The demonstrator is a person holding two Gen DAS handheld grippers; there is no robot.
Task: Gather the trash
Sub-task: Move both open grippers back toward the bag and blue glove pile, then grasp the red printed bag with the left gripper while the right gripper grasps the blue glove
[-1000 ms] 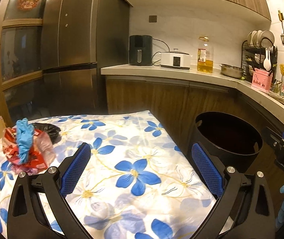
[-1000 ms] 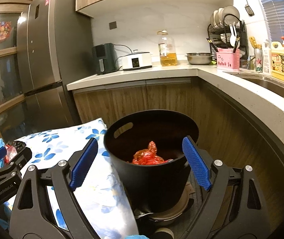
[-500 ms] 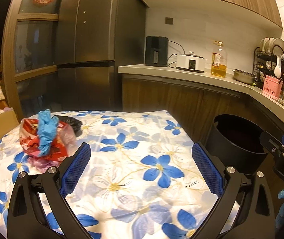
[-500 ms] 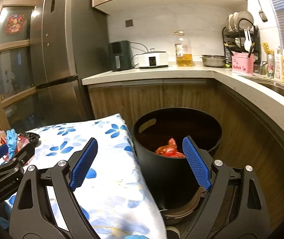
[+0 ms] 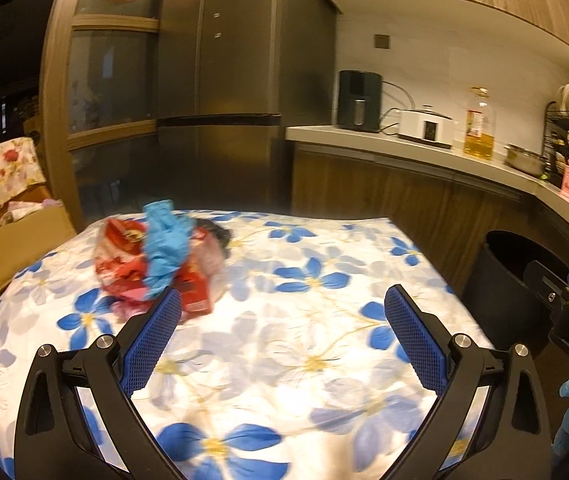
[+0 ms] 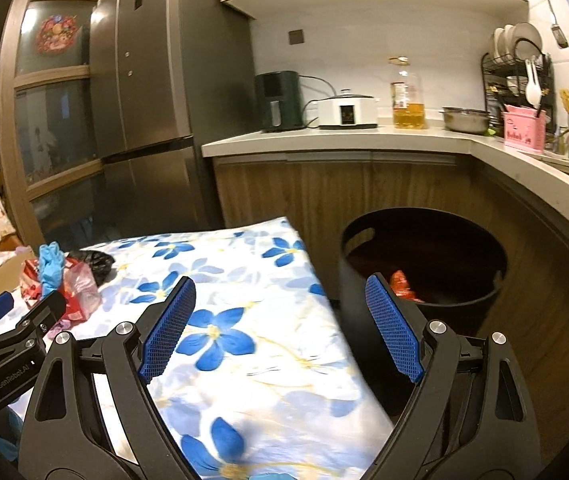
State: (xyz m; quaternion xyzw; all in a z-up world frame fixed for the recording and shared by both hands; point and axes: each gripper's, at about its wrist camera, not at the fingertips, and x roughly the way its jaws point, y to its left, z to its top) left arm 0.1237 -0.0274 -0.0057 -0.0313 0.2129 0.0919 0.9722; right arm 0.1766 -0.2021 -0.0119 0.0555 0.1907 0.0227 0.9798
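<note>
A heap of trash lies on the flowered tablecloth (image 5: 304, 360): red wrappers (image 5: 124, 268), a blue glove (image 5: 164, 240) draped on top, a clear bag and a black bag (image 5: 216, 232) behind. My left gripper (image 5: 282, 316) hovers open over the cloth, its left finger just in front of the heap, nothing between the pads. My right gripper (image 6: 280, 308) is open and empty above the table's right edge. The black bin (image 6: 424, 264) stands on the floor to the right, a red wrapper (image 6: 402, 284) inside. In the right wrist view the heap (image 6: 64, 276) sits far left.
A tall grey fridge (image 5: 236, 80) stands behind the table. The counter (image 6: 364, 136) carries an air fryer, a white cooker, an oil bottle, a steel bowl and a dish rack. A cardboard box (image 5: 24, 240) sits left of the table. Wooden cabinets run behind the bin.
Both grippers have swung left, away from the bin and toward the trash heap. The heap now sits nearer the left gripper's fingers. Both stay open and empty.
</note>
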